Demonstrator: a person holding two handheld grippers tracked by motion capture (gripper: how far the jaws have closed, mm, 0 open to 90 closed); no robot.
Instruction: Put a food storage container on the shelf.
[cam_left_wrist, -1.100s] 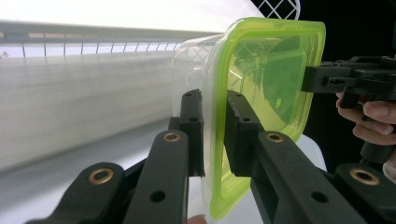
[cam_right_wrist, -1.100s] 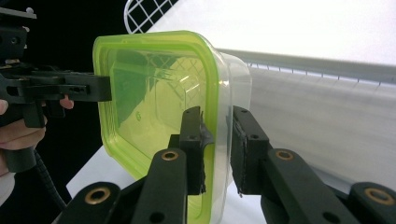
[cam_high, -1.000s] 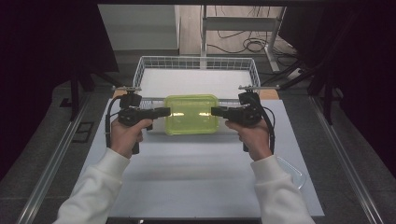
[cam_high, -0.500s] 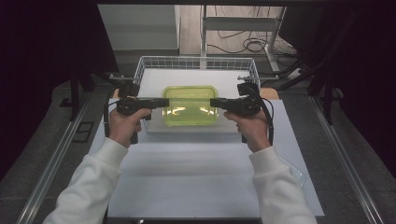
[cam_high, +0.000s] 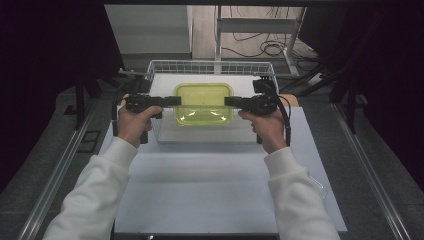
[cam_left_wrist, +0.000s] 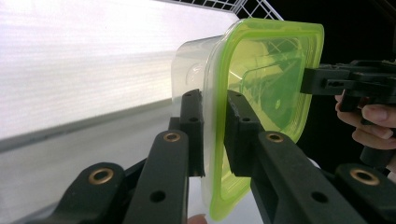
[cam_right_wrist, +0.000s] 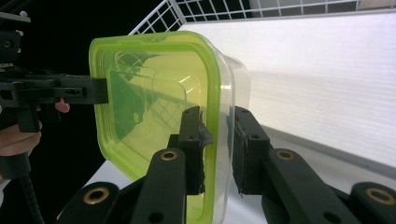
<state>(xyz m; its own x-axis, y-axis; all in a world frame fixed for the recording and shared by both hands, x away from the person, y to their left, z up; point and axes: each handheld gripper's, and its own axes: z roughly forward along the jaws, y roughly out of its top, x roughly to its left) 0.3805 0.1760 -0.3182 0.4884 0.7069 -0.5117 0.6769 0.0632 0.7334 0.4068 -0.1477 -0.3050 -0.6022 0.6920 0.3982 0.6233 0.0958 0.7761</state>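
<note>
A clear plastic container (cam_high: 203, 102) with a yellow-green lid hangs level in the air, carried between both grippers over the near part of a wire basket. My left gripper (cam_high: 176, 101) is shut on the rim at its left end, and my right gripper (cam_high: 229, 101) is shut on the rim at its right end. In the left gripper view the jaws of my left gripper (cam_left_wrist: 215, 112) clamp the lid edge of the container (cam_left_wrist: 271, 70), with the right gripper (cam_left_wrist: 322, 79) on the far edge. In the right gripper view my right gripper (cam_right_wrist: 217, 126) pinches the lid rim of the container (cam_right_wrist: 154, 88), and the left gripper (cam_right_wrist: 88, 91) holds the opposite side.
A white wire basket (cam_high: 210, 64) with a white floor stands at the far end of the table. A white sheet (cam_high: 215, 190) covers the table in front of it. Dark surroundings, metal rails and cables lie beyond the table edges.
Both hands have carried the container away from the person and upward, from over the white sheet to above the basket. Both grips are unchanged.
</note>
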